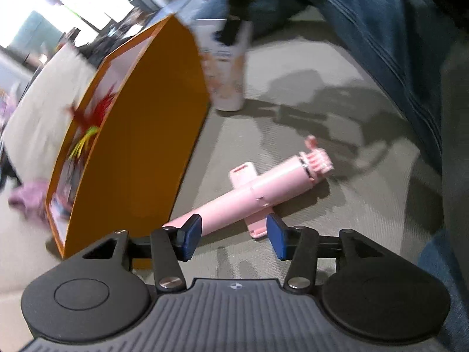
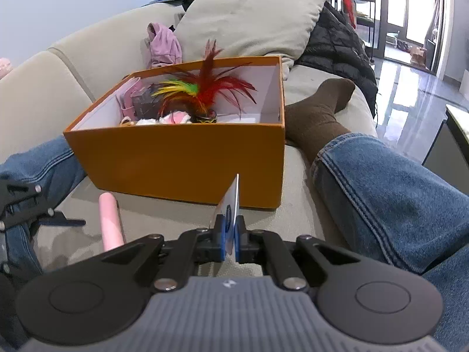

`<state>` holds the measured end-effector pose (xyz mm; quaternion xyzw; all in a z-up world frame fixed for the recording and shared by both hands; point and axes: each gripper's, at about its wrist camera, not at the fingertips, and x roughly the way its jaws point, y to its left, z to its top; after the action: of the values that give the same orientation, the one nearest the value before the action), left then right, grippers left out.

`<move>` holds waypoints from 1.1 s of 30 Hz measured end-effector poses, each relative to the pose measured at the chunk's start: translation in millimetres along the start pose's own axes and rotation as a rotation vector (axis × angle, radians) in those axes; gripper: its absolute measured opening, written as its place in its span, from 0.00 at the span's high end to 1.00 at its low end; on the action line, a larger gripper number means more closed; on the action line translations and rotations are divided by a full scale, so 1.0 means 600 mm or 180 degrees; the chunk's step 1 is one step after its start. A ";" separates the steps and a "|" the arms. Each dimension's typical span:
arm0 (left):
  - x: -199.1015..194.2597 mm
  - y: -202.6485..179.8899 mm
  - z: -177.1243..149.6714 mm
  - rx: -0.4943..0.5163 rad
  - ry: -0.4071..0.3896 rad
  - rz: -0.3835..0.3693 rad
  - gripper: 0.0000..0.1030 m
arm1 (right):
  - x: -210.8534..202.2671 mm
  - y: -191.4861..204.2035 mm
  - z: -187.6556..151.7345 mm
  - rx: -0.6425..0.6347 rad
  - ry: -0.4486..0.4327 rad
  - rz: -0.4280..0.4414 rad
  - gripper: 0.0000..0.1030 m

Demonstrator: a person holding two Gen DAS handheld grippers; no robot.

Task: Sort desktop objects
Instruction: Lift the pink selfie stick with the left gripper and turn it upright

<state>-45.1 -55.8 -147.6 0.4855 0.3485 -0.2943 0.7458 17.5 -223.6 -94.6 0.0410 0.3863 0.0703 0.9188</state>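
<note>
1. While I sit on the sofa [image 2: 164, 217] with my legs either side of the work, the orange box [image 2: 187, 161] stands ahead of both grippers as the collecting bin; a feather shuttlecock [image 2: 205, 91] and some small pink and dark items already lie inside it.

2. My right gripper [image 2: 231, 239] has its jaws nearly together, clamped on the lower end of a white tube [image 2: 231, 202], which stands up edge-on between the pads and points toward the near wall of the box. I judge I hold it by the flat tail so it can be carried over the rim and dropped in.

3. From the left wrist view that same tube [image 1: 227, 64] hangs well ahead of my left gripper, just beside the box's corner and clear of the cushion.

4. My left gripper [image 1: 234, 234] stands with its jaws apart and nothing pressed between the blue pads. The pink selfie stick [image 1: 252, 193] lies flat on the sofa just beyond them, its near end by the left-hand pad, not gripped.

5. That stick looks like my next item to sort.
</note>
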 end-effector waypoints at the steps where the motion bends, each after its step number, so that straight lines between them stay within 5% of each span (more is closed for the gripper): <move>1: 0.004 -0.008 0.001 0.0110 0.0003 0.0018 0.44 | 0.001 0.000 0.000 0.0000 -0.0001 0.0003 0.94; 11: 0.059 -0.072 -0.009 0.1090 0.0138 0.0337 0.34 | 0.005 -0.006 -0.001 0.0056 -0.0064 0.0028 0.94; 19: 0.077 -0.061 0.013 0.1163 0.0014 0.0279 0.32 | 0.009 -0.018 0.001 0.0098 -0.0107 0.0056 0.94; 33: 0.044 -0.014 0.070 0.1127 -0.0252 -0.0136 0.61 | 0.015 -0.047 0.015 0.0190 -0.0072 0.0119 0.93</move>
<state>-26.3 -100.5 -161.1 0.5898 0.2717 -0.3857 0.6554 32.8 -250.4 -98.2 0.0764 0.3770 0.0754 0.9200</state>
